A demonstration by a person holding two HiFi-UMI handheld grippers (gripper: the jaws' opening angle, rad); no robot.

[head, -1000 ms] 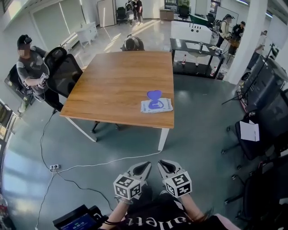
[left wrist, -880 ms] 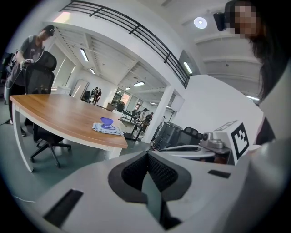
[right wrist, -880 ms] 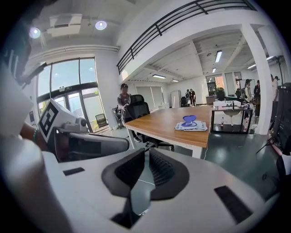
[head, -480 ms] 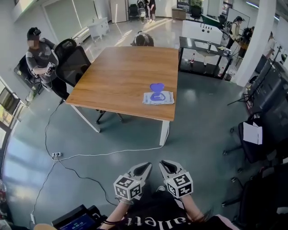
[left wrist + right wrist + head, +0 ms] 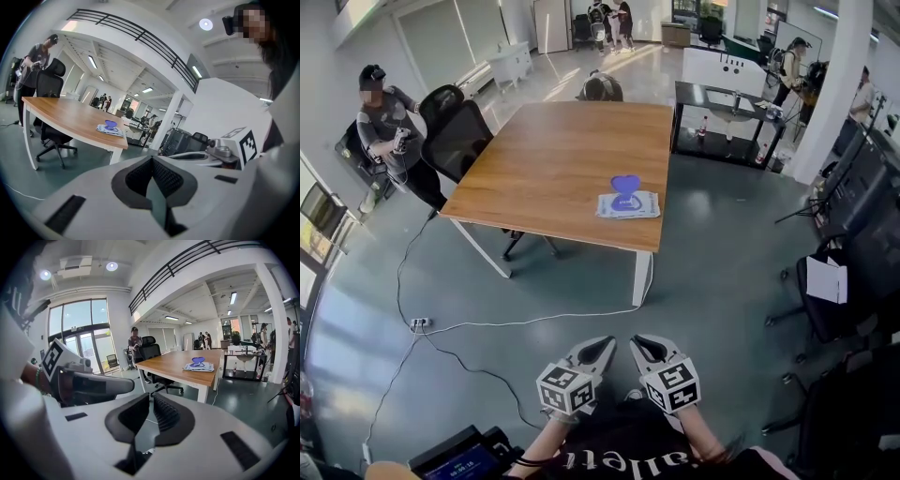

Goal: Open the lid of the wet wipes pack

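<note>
The wet wipes pack lies near the front right edge of the wooden table, its purple lid standing upright and open. In the left gripper view the pack is small and far off; the right gripper view also shows the pack well ahead. Both grippers hang low in front of me over the floor, far short of the table. My left gripper has its jaws together with nothing held, the same in its own view. My right gripper beside it is shut and holds nothing.
A white cable and a power strip lie on the grey floor between me and the table. Black office chairs and a standing person are at the table's left. A black side table stands behind, more chairs at the right.
The head view has shifted, so the table and pack sit slightly higher in it. Both grippers keep the same shut pose side by side.
</note>
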